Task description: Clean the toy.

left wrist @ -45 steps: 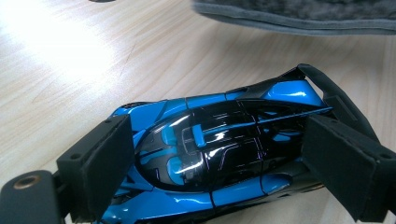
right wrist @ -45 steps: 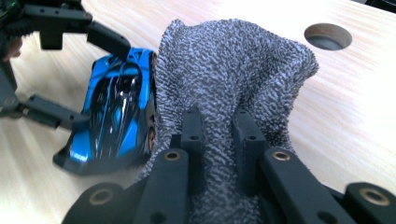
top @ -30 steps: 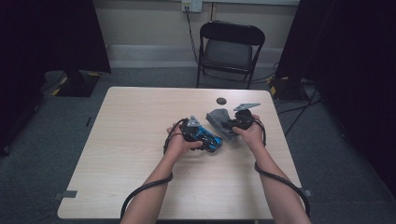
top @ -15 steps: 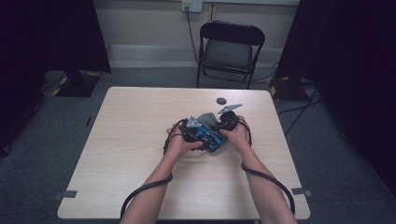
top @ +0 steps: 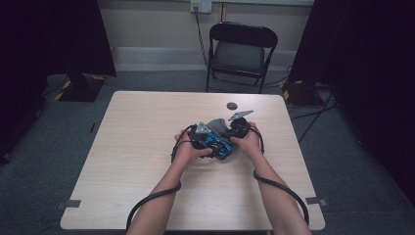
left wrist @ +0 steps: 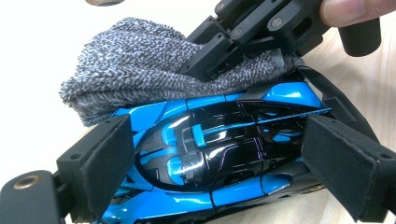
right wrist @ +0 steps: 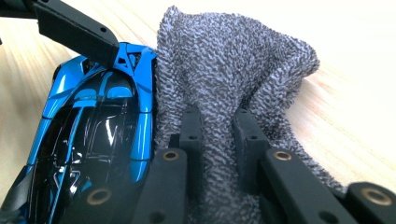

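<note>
- Jaws of the left gripper (left wrist: 219, 168) sit clamped on the blue and black toy car (left wrist: 210, 158), one pad at each end of its body, pinning it to the table (top: 132, 147).
- Right gripper (right wrist: 219, 135), just beside the car, has its jaws pinched tight on a bunched grey cloth (right wrist: 233, 70), with a fold of the fabric squeezed between the two black fingers (right wrist: 191, 135).
- That cloth lies pressed against the long side of the car, touching the blue bodywork, and it spreads out over the wood on the side away from the car.
- In the left gripper view, the right gripper comes in above the car with the cloth held against the far edge of the roof.
- From the high view, both hands meet around the car: left hand (top: 188, 149) on one side of it, right hand (top: 249, 142) on the other, forearms running back toward the near edge.
- Cables loop off both grippers, trailing back past the car along the arms.
- Beyond the car, a small dark round disc (top: 231, 105) lies on the wood, well apart from the hands.
- Farther back from the car, a black folding chair (top: 242, 51) stands on the floor behind the table.
</note>
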### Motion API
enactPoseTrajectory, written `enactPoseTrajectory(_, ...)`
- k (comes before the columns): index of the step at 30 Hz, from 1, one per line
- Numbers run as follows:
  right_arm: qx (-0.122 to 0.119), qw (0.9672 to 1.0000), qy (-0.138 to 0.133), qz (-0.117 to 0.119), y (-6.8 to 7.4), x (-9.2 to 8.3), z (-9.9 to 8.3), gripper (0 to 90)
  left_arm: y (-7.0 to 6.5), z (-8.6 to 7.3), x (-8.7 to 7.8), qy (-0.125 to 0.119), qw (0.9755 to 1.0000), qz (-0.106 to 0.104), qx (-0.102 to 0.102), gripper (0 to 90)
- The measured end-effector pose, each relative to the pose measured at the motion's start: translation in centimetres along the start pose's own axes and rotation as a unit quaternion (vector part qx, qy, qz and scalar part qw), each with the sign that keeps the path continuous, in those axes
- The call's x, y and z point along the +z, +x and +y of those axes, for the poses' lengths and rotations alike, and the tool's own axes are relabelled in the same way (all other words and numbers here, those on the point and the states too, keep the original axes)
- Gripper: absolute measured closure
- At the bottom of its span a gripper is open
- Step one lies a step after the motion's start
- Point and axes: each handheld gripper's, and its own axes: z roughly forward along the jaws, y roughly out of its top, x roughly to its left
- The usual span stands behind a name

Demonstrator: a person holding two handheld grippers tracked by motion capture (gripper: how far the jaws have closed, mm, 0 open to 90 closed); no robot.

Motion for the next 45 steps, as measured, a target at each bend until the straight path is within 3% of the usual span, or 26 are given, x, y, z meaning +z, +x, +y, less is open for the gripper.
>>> enactPoseTrajectory(29,-0.020,0.9996,0.018,-0.003,0.0,-1.3,-0.7,76.6,0.0,-0.1,0.0,-0.004,1.0000,0.001,0.000,9.6)
enactPoseTrajectory(45,-0.012,0.9998,0.012,0.007,-0.4,-2.4,-1.9,76.6,0.0,0.0,0.0,-0.001,1.0000,-0.001,0.001,9.6)
